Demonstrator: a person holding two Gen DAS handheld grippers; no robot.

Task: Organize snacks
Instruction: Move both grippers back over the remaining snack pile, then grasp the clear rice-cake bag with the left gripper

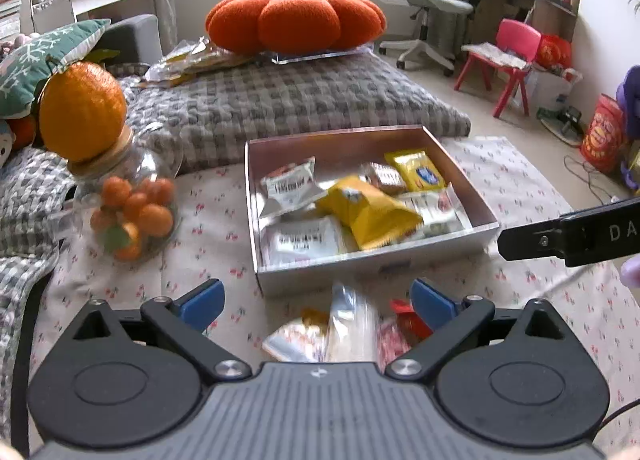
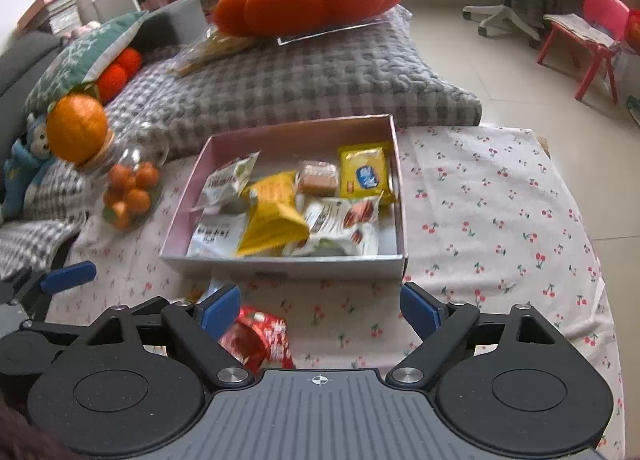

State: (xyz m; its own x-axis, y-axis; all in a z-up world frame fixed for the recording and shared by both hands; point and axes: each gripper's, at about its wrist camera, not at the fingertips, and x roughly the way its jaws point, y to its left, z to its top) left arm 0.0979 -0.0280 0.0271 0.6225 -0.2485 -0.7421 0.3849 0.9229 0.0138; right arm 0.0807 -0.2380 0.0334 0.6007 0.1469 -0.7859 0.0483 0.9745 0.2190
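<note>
Snacks fill the shallow cardboard box (image 1: 372, 260) that sits on the cherry-print cloth (image 1: 520, 187), seen from the left wrist view. Inside the box a yellow packet (image 1: 370, 211) lies across the middle, a white packet (image 1: 290, 181) lies toward its far left corner, another white packet (image 1: 300, 240) lies at its near left, and a small yellow pack with a blue badge (image 1: 416, 169) lies at its far right. Just in front of the box's near wall a clear wrapper (image 1: 352, 320) and a red wrapper (image 1: 404, 314) lie loose on the cloth. The left gripper (image 1: 316, 300) hangs over them with its jaws wide apart and nothing between the blue pads. Left of the box stands a glass jar of small oranges (image 1: 128, 203) topped by an orange-shaped lid (image 1: 82, 109). Behind the box lies a grey checked cushion (image 1: 288, 99) bearing a pumpkin pillow (image 1: 296, 19). A black finger of the right gripper (image 1: 568, 234) reaches in at the box's right.

From the right wrist view, the same box (image 2: 288, 264) holds the yellow packet (image 2: 272, 215), the badge pack (image 2: 366, 171) and a brown biscuit pack (image 2: 318, 177) beside it. The right gripper (image 2: 320, 306) has its jaws spread and empty. A red snack packet (image 2: 260, 338) lies on the cloth (image 2: 500, 219) in front of the box, touching or just under the left pad; I cannot tell which. The left gripper's blue pad (image 2: 68, 276) shows to the box's left.
</note>
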